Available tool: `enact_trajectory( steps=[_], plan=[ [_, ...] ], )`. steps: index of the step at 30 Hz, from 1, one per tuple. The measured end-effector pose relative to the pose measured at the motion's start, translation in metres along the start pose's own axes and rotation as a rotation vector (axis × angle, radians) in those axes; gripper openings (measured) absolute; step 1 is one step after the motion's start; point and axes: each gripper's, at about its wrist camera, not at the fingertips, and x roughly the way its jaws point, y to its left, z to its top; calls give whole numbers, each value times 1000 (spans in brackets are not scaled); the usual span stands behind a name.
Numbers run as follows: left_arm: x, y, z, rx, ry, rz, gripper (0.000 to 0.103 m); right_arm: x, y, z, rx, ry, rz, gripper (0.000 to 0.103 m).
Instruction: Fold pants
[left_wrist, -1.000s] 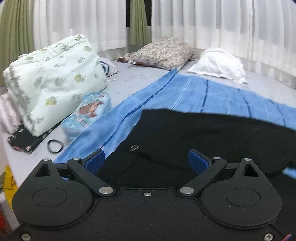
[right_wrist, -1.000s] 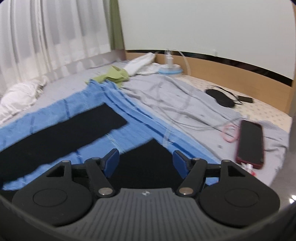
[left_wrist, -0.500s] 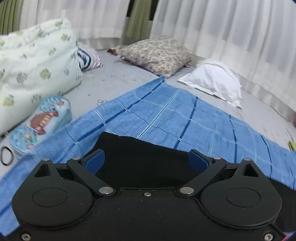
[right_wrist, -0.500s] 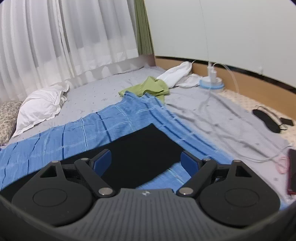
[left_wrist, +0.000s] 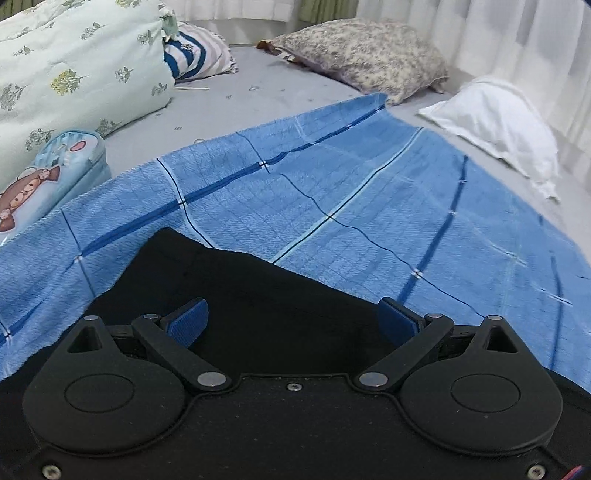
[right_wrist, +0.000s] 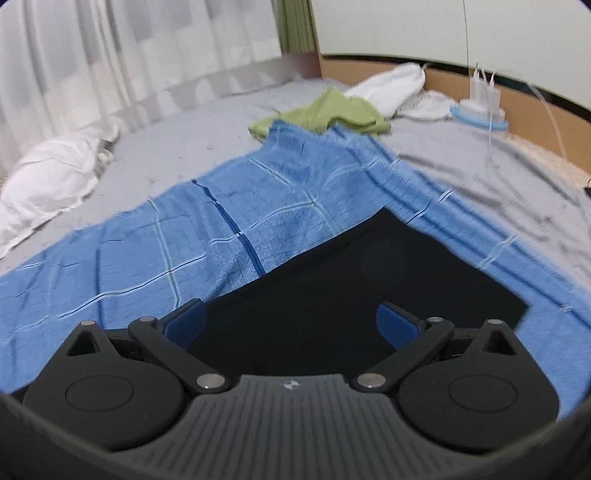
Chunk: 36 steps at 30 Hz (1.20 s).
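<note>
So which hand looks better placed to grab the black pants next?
Probably the right gripper: a square corner of the black pants lies just ahead of its opening, empty jaws. The left gripper, open, faces a broad stretch of fabric.

Light was soft, even, coming thru the white curtains (right_wrist: 110, 62); shadows faint. Left view sharp. Right view motion-blurred, esp. around the blue blanket (right_wrist: 258, 206). Fisheye bent both frames' edges; right corners dark w/ vignetting.

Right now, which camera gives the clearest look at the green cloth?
The right wrist view: the green cloth lies crumpled at the far end of the blue blanket, beside a white garment, slightly blurred. The left wrist view does not show it at all.
</note>
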Motion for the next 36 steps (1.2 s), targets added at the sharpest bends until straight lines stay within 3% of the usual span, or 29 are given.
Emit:
enact_trajectory(
  steps=[7, 10, 20, 24, 27, 28, 29, 30, 31, 32, 36],
  plan=[
    [38, -15, -4, -53, 56, 9, 102, 72, 38, 4, -4, 83, -79, 103],
    [42, -24, -9, -15, 20, 42, 103, 92, 53, 1, -63, 99, -134, 103],
    [55, -38, -8, -16, 10, 139, 103, 115, 63, 1, -35, 156, -254, 101],
    [57, -41, -7, -48, -2, 173, 103, 109, 54, 4, -30, 163, -234, 82],
    [57, -41, -6, -47, 2, 174, 103, 103, 46, 5, -46, 178, -230, 60],
    [56, -41, -6, -41, -2, 170, 98, 101, 43, 5, -46, 183, -221, 49],
    [53, -39, -8, -37, -20, 173, 76, 97, 37, 6, -37, 182, -207, 42],
    [46, -39, -12, -29, -61, 186, 58, 93, 31, 7, -16, 180, -188, 25],
    [40, -38, -15, -13, -93, 169, 14, 90, 25, 8, 8, 183, -166, 8],
    [37, -35, -15, -7, -93, 129, 4, 86, 17, 8, 39, 189, -135, 8],
    [19, -20, -15, -56, -78, 67, 2, 64, -7, 3, 64, 161, -69, 2]
  ],
)
